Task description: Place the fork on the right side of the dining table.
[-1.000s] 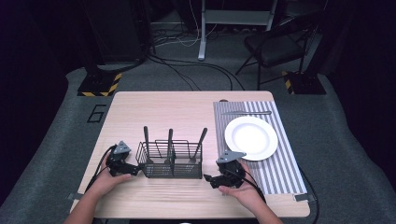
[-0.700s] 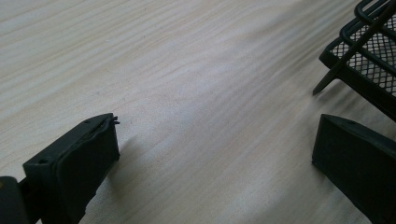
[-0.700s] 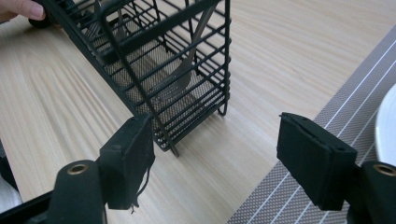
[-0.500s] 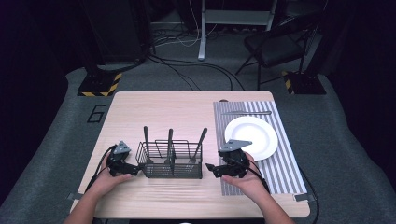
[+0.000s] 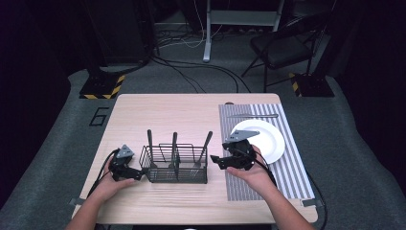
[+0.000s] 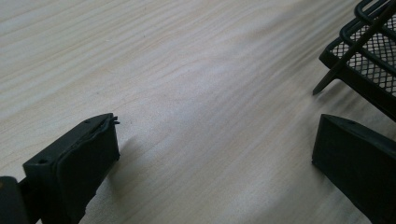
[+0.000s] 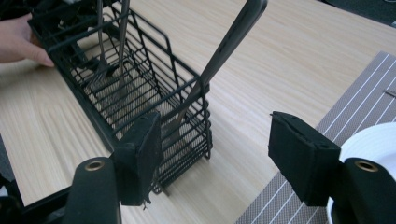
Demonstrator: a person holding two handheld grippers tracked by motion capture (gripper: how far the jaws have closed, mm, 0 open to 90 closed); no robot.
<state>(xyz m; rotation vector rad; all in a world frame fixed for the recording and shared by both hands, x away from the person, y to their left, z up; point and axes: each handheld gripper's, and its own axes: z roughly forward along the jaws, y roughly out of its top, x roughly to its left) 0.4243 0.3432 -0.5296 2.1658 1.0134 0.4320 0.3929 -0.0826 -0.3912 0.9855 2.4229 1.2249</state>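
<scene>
Pale wood table (image 5: 191, 115); black wire caddy (image 5: 177, 168) near front; striped placemat (image 5: 287, 177) at right.

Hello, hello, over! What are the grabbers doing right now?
Left gripper open, low beside the wire caddy. Right gripper open, raised, facing the caddy's other end. Three utensils stand in the caddy. White plate on the striped mat; nothing blocking.

A grey carpeted floor (image 5: 62, 115) is lying around the pale wooden table (image 5: 182, 115), and the room beyond is sitting in deep darkness. Ahead of the jaws, past the table's far edge, a dark folding chair (image 5: 282, 48) is standing to the right. A grey metal stand (image 5: 239, 19) is rising near the middle, with black cables (image 5: 191, 72) trailing across the floor. Two black bases with yellow hazard stripes (image 5: 100, 86) are flanking the far corners.
</scene>
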